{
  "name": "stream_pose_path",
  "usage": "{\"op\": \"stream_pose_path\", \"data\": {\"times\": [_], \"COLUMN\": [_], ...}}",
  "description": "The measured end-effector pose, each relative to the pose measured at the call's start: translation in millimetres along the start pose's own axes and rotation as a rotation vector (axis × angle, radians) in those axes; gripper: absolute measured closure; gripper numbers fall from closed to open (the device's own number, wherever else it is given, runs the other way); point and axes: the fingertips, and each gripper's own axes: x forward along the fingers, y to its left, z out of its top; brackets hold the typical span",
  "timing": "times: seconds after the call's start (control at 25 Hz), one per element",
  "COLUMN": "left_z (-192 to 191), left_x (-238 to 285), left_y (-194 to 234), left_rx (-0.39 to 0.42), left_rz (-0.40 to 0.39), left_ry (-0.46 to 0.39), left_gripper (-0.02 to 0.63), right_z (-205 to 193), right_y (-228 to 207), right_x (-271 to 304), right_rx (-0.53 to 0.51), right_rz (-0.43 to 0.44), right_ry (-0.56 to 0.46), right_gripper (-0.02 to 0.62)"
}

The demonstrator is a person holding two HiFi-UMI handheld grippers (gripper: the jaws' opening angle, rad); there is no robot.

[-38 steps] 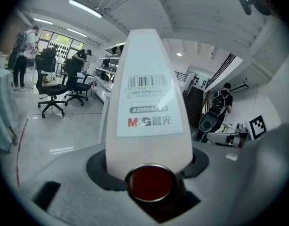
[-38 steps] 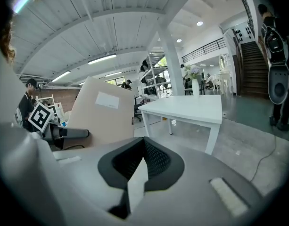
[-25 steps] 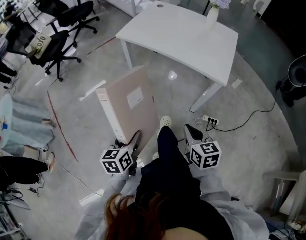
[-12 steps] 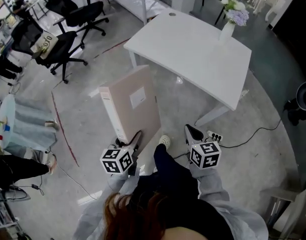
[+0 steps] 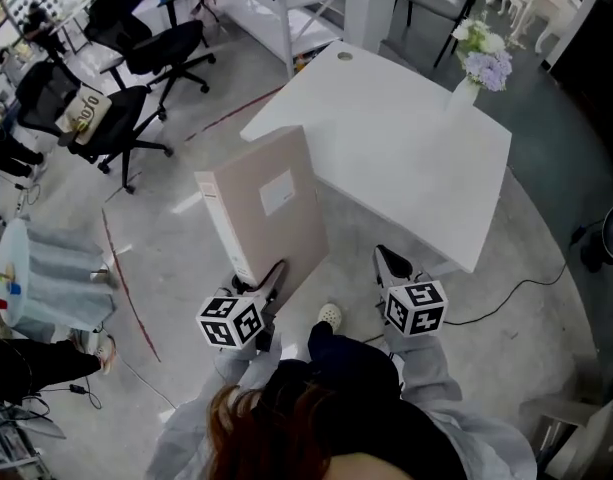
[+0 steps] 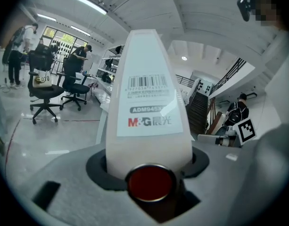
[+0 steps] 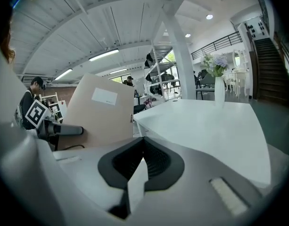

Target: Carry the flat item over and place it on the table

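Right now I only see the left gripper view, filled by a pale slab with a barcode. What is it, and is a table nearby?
Observer: The head view shows a beige binder, upright, clamped at its lower edge by the left gripper.
Operator: And the table?
Observer: A white table stands just ahead, a vase of flowers near its far edge.
Operator: Is the other hand busy?
Observer: No, the right gripper has its jaws together, nothing between them.

From your head you look steeply down on the tabletop (image 5: 416, 158); your left tongs (image 5: 271, 283) camera sits tight against the folder (image 6: 149, 102), your right tongs (image 5: 390, 261) camera faces that same tabletop and folder
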Motion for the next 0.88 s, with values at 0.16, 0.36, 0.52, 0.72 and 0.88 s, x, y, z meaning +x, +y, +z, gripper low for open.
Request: {"op": "stream_pose_path", "data": {"times": [0.16,0.36,0.52,0.72,0.88], "left_z": [22,44,51,52,59], "left_x": [29,49,51,50,58], "left_y": [1,0,-5,-17,-21], "left_rx": [-0.021,-0.009,-0.008,-0.017,-0.024], "left_rz": [-0.027,-0.076,-0.101,-0.117,-0.133], "left_ry": [-0.015,-0.051,-0.069,-0.073,-0.077], "left_gripper": [0.333,0.333,0.333,0.333,0.333], "right_z": [19,35,41,37,42], "right_y": [-23,-39,-41,-42,-48], "right_x": [15,28,32,26,29], "right_rx": [0.005,-0.001,-0.010,0.006,0.018], "right_rz": [-0.018,-0.032,-0.036,-0.030,-0.033], "right_ry": [-0.017,-0.044,-0.058,-0.055,-0.064], "right_gripper": [0.584,0.584,0.584,0.584,0.584]}}
